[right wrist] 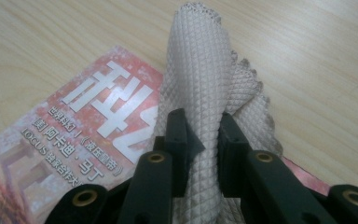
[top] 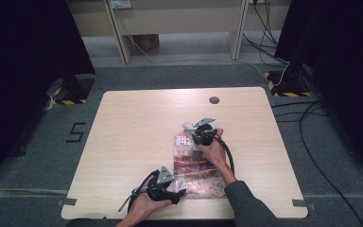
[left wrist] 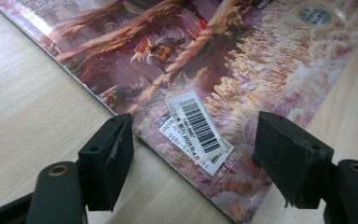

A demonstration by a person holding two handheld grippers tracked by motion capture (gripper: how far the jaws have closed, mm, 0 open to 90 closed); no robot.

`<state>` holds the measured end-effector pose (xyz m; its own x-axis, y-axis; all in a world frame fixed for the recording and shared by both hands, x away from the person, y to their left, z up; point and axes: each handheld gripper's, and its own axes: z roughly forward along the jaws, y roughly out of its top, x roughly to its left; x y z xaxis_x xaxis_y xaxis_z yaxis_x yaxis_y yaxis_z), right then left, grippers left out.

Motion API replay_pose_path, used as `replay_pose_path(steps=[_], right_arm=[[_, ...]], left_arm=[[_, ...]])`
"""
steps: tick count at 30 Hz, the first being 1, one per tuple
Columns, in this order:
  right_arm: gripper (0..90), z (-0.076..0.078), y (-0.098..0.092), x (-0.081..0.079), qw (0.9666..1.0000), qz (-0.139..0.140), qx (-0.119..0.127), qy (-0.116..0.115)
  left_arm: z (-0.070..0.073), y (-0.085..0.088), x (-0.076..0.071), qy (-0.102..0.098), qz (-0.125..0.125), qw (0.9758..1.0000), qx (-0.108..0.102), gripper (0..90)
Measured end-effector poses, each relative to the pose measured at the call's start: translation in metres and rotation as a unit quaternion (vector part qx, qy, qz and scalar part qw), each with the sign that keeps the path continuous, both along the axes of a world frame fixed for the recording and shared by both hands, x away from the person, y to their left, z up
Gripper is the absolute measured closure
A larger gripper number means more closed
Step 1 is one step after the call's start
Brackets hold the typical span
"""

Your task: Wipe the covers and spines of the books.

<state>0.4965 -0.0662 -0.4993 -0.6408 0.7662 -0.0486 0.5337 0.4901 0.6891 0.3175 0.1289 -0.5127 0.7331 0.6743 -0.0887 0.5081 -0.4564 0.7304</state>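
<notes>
High view, left to right: left gripper [top: 178,192], jaws spread wide over the near corner of a glossy pink-and-brown illustrated magazine [top: 196,165] lying flat on the pale wooden table [top: 132,137]; right gripper [top: 192,131], jaws clamped on a white waffle-textured cloth [right wrist: 204,88] at the magazine's far end.

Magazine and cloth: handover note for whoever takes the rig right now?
Right gripper: shut on the white cloth, bunched between its jaws over the far, title end of the magazine.
Left gripper: open, jaws straddling the magazine's near corner by the barcode label, not gripping.
Magazine lies flat and closed on the table.
Done: cloth picked up.
Left, probably: steady the magazine with the left gripper and wipe the cover.
</notes>
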Motion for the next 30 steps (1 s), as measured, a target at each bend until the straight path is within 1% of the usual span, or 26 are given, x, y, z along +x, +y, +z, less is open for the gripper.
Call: replay_pose_path(steps=[2,4,7,10,13,16,17,19,22,25,26,28,30], right_arm=[[78.4,0.000,0.004,0.000,1.0000,0.005,-0.001,0.000],[78.4,0.000,0.009,-0.001,0.9999,0.010,0.004,0.002],[78.4,-0.001,0.019,-0.003,0.9997,0.023,0.007,0.005],[78.4,0.000,0.027,-0.004,0.9994,0.033,0.004,0.005],[78.2,0.000,0.030,-0.001,0.9994,0.032,0.001,0.007],[78.3,0.000,0.032,0.003,0.9998,0.021,0.003,0.005],[78.4,0.000,0.034,0.003,0.9998,0.021,-0.002,0.004],[78.5,0.001,0.039,0.003,0.9995,0.028,-0.012,-0.002],[78.5,0.001,0.042,0.001,0.9994,0.033,-0.011,0.001],[78.5,0.002,0.046,-0.002,0.9987,0.050,-0.010,0.007],[78.5,0.002,0.047,-0.004,0.9985,0.053,-0.013,0.005],[78.3,0.002,0.049,-0.004,0.9984,0.053,-0.019,0.003],[78.1,0.002,0.047,-0.001,0.9986,0.051,-0.013,0.005]], left_arm=[[0.000,0.000,0.000,0.000,-0.001,1.0000,0.001,27.4],[0.000,0.000,0.000,0.001,0.000,1.0000,0.000,27.4],[0.000,0.000,0.000,-0.001,0.000,1.0000,0.001,27.5],[0.000,0.000,0.000,-0.001,0.001,1.0000,0.000,27.5],[0.000,0.000,0.000,-0.001,0.000,1.0000,0.001,27.5],[0.000,0.000,0.000,-0.001,0.000,1.0000,0.001,27.5],[0.000,0.000,0.000,-0.001,0.000,1.0000,0.001,27.5],[0.000,0.000,0.000,-0.001,-0.001,1.0000,0.001,27.5],[0.000,0.000,0.000,0.000,-0.001,1.0000,0.001,27.5],[0.000,0.000,0.000,0.000,0.000,1.0000,0.001,27.5],[0.000,0.000,0.000,0.000,0.000,1.0000,0.001,27.5],[0.000,0.000,-0.001,-0.001,0.001,1.0000,0.001,27.5],[0.000,0.000,0.000,0.000,0.000,1.0000,0.001,27.5]])
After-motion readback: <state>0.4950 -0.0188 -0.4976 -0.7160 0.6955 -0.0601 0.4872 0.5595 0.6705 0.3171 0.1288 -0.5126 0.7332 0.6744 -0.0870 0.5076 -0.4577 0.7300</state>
